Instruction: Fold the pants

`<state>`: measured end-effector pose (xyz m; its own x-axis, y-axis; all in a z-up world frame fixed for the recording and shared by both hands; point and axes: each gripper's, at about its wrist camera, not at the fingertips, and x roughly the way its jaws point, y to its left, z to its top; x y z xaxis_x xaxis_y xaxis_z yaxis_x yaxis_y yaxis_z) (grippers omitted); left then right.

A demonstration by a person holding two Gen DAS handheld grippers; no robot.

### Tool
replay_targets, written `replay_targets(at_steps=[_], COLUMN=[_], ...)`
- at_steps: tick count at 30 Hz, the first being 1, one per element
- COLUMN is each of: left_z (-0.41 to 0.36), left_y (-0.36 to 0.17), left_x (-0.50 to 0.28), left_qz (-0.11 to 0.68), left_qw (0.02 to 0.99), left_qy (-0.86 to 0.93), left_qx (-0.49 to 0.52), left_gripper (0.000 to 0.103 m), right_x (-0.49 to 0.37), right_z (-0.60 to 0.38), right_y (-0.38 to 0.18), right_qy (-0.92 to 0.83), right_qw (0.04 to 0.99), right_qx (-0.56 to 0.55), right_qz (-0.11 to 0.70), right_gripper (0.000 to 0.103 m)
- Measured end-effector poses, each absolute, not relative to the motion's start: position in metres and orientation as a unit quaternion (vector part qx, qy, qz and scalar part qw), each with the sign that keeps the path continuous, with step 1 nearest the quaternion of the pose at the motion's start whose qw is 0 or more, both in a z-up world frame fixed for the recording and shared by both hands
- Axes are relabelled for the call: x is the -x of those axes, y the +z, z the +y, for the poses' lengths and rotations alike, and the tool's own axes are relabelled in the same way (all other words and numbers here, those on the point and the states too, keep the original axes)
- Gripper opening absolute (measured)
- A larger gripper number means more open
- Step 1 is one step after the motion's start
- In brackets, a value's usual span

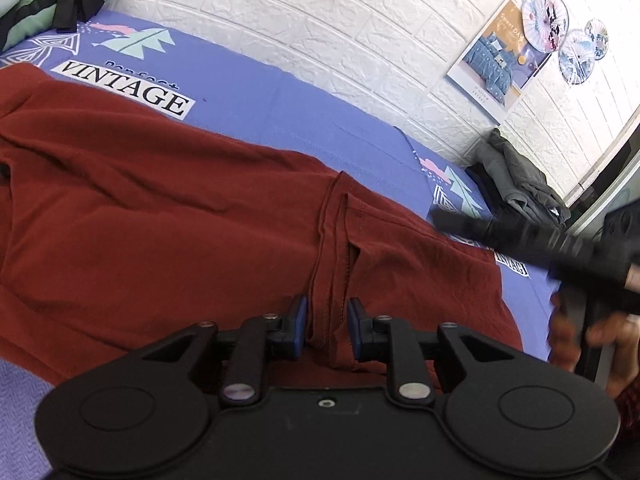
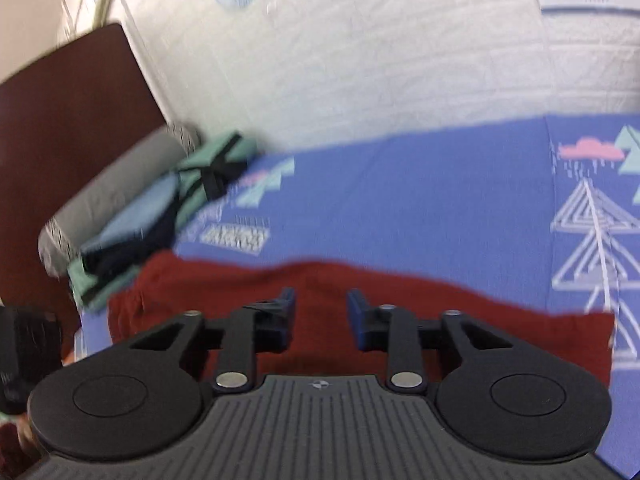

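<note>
Dark red pants [image 1: 160,208] lie spread flat on a purple printed bedsheet [image 1: 280,104]. My left gripper [image 1: 327,320] is open, its blue-padded fingers on either side of a raised seam fold of the pants [image 1: 334,248] without closing on it. My right gripper shows blurred at the right edge of the left wrist view [image 1: 472,226], held by a hand. In the right wrist view my right gripper [image 2: 321,308] is open and empty above the red pants [image 2: 360,304]; that view is motion-blurred.
A folded green and black garment stack [image 1: 52,0] lies at the bed's far left corner, also in the right wrist view [image 2: 192,184]. Grey folded clothes [image 1: 516,176] sit at the far right. A white brick wall [image 1: 320,20] borders the bed. A dark brown board [image 2: 60,140] stands left.
</note>
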<state>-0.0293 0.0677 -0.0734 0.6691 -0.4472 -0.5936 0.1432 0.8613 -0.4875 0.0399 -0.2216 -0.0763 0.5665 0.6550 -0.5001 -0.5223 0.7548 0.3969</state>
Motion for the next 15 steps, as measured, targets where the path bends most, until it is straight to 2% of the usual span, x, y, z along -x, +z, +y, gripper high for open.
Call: replay_targets(at_steps=[2,4,8,15], left_z=[0.072,0.079,0.113,0.185], left_y=[-0.071,-0.065,-0.048,-0.035], left_x=[0.033,0.040,0.067,0.107], left_qz=[0.366,0.356,0.306,0.241], left_qw=[0.893,0.900,0.919,0.918], left_qy=[-0.156,-0.135,-0.046,0.173], left_qx=[0.208,0.213,0.242,0.263], left_gripper=[0.088,0.103,0.103,0.103], right_x=[-0.036,-0.035,-0.035,-0.023], right_z=[-0.210,-0.194,-0.171,-0.176], right_y=[-0.087,-0.096,-0.100,-0.083], right_qy=[0.346,0.358,0.363,0.364], right_qw=[0.870,0.859,0.863,0.871], right_qx=[-0.090,-0.079,-0.046,-0.043], right_qz=[0.340,0.357,0.347,0.328], right_gripper=[0.027,0.027,0.027,0.045])
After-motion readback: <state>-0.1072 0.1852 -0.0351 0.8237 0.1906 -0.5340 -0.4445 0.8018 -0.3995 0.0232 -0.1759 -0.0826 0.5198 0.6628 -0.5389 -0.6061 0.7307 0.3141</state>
